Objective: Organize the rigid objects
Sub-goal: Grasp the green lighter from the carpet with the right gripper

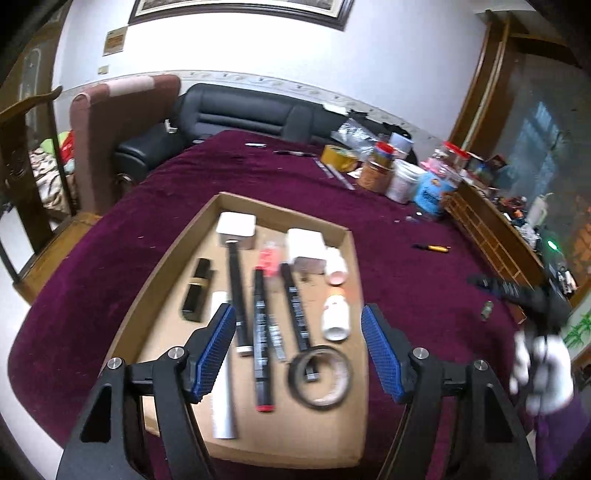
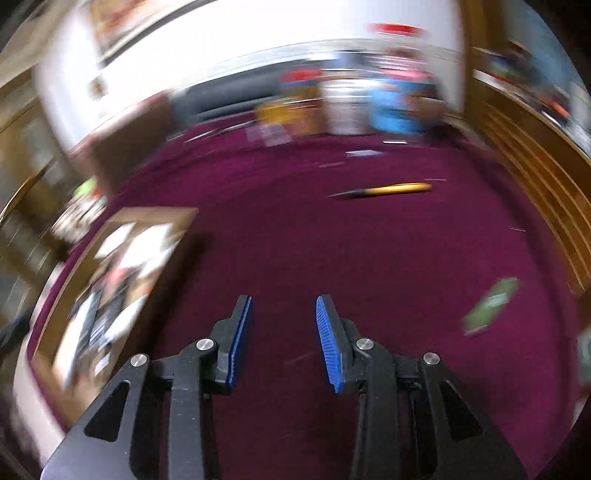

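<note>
Centre frame, our cardboard tray (image 1: 207,218) holds markers (image 1: 263,332), tape roll (image 1: 321,376), bottles (image 1: 335,317); both hand-held grippers, left (image 1: 299,350) and right (image 2: 283,339), gape empty.

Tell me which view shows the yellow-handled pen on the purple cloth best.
The right wrist view: the yellow-handled pen lies large and unobstructed ahead on the purple cloth, though motion-blurred. The left wrist view shows it sharper but small, right of the cardboard tray.

A home living room: black sofa (image 1: 243,110), framed picture (image 1: 240,11), cluttered velvet-covered table (image 1: 388,266).
</note>
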`<state>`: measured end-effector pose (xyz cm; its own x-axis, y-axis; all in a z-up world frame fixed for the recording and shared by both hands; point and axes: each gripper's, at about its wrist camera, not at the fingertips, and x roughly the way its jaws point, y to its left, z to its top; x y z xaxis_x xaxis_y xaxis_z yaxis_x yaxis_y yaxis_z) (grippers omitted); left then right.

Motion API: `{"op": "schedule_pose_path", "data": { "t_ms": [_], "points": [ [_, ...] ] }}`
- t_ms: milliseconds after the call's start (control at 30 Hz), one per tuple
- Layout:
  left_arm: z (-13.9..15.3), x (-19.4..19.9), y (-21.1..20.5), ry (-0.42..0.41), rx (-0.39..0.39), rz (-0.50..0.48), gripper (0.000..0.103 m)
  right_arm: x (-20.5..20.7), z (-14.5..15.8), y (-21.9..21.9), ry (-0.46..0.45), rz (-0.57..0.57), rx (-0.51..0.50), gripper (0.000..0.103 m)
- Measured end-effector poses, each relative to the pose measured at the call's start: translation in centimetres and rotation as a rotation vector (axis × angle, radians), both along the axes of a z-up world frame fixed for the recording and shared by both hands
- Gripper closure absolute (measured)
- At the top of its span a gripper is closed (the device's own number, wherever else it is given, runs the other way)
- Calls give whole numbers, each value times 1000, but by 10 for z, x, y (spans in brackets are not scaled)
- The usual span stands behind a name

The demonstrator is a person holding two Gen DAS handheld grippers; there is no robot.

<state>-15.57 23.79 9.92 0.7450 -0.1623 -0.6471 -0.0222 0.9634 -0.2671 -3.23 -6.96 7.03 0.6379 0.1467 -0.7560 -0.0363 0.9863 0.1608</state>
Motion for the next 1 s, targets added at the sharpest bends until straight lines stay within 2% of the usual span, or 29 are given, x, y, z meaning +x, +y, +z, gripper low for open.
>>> {"op": "schedule_pose_path", "data": {
  "t_ms": [67, 167, 367, 500, 567, 700, 733, 767, 833, 867, 1000],
  "points": [
    [-1, 5, -11, 7, -5, -23, 38, 31, 2, -35, 37, -84, 12, 70],
    [-7, 14, -26, 48, -10, -61, 38, 68, 0, -59, 80, -141, 60, 70],
    [-13, 21, -41, 85, -12, -104, 38, 143, -23, -63, 185, -202, 230, 70],
    [-17, 22, -38, 97, -26, -116, 38, 183, -45, -56, 260, -279, 217, 70],
    [-20, 25, -35, 107, -25, -119, 38, 194, -51, -50, 281, -298, 192, 70],
    [-23, 30, -32, 118, -33, -118, 38, 207, -50, -25, 262, -288, 11, 70],
    [-24, 30, -31, 120, -34, -119, 38, 207, -50, -21, 258, -283, -6, 74],
    [-25, 30, -31, 122, -36, -120, 38, 207, -50, -21, 257, -279, -8, 76],
    [-25, 29, -31, 123, -38, -121, 38, 201, -49, -24, 257, -257, 38, 92],
    [-25, 28, -31, 124, -41, -121, 38, 198, -48, -25, 260, -250, 46, 95],
    [-23, 23, -34, 122, -54, -127, 38, 166, -48, -23, 277, -167, 59, 96]
  ]
}}
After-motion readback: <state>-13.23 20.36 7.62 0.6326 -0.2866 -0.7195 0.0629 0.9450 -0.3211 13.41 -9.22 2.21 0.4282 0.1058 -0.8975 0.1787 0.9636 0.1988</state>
